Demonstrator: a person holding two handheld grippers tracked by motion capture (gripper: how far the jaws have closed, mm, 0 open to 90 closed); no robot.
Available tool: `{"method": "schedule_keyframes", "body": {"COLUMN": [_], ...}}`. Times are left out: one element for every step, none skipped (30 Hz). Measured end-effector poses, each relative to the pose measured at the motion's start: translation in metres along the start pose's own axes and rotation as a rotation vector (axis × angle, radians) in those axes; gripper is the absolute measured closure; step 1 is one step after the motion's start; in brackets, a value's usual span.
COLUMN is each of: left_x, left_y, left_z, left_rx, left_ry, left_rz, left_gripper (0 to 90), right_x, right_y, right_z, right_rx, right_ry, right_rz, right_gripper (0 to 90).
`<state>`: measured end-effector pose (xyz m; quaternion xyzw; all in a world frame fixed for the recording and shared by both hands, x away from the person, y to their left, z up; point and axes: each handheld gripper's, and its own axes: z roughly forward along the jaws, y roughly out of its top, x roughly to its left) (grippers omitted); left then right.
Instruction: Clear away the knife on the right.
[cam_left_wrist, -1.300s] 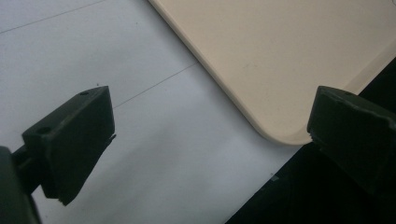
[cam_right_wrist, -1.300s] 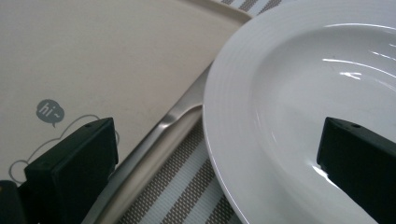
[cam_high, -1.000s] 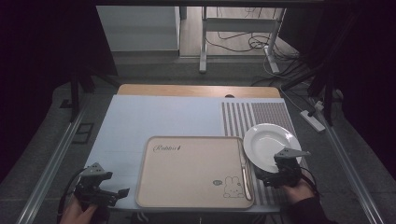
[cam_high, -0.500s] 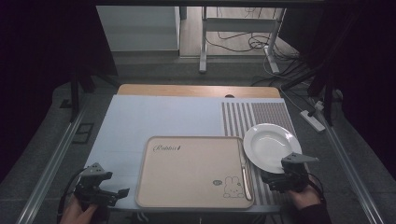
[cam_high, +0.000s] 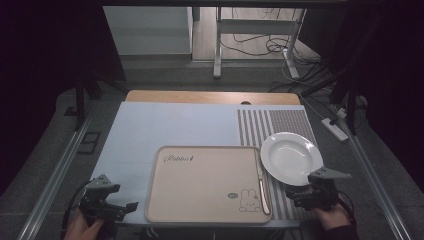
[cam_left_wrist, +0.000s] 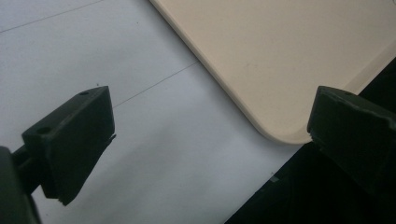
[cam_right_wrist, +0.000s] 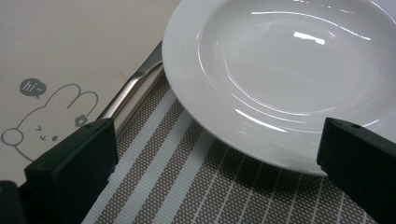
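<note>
A white plate (cam_high: 291, 157) rests on a striped placemat (cam_high: 272, 125), touching the right edge of a beige tray (cam_high: 207, 182) and lying beyond the tray's near right corner. The right gripper (cam_high: 292, 192) hangs just off the plate's near rim, held by a hand (cam_high: 332, 217) at the table's near edge; its jaws stand wide apart and grasp nothing. In the right gripper view the plate (cam_right_wrist: 289, 70) sits between and beyond the two black jaws, with a metal knife (cam_right_wrist: 133, 91) lying along the tray's edge just left of the plate and a rabbit drawing (cam_right_wrist: 44, 119) printed on the tray beside it. The left gripper (cam_high: 127, 207) hovers just off the tray's near left corner, jaws likewise spread and empty; the left gripper view shows that rounded tray corner (cam_left_wrist: 280, 70) on the pale blue mat (cam_left_wrist: 140, 130).
</note>
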<state>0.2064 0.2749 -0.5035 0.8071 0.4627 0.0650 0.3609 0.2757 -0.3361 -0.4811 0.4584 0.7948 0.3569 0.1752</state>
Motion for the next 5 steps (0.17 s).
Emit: {"method": "schedule_keyframes", "body": {"left_x": [0.0000,-0.0001,-0.0001,-0.0003,-0.0003], "left_y": [0.0001,0.0001,0.0004,0.0008,0.0012], "left_z": [0.0000,0.0000,-0.0001,0.0002,0.0006], "left_rx": [0.001,0.001,0.002,0.000,0.002], "left_ry": [0.000,0.000,0.000,0.000,0.000], "left_rz": [0.000,0.002,0.002,0.001,0.001], "left_gripper": [1.9,1.9,1.9,1.9,1.8], "right_x": [-0.0001,-0.0007,-0.0012,-0.0018,-0.0025], "right_y": [-0.0006,-0.0012,-0.0016,-0.0018,-0.0020], "right_z": [-0.0009,-0.0018,-0.0020,-0.0020,-0.0017], "right_rx": [0.001,0.004,0.004,0.006,0.008], "right_ry": [0.000,0.001,0.004,0.006,0.006], "right_rz": [0.005,0.007,0.012,0.018,0.019], "right_gripper": [0.0,0.0,0.0,0.0,0.0]}}
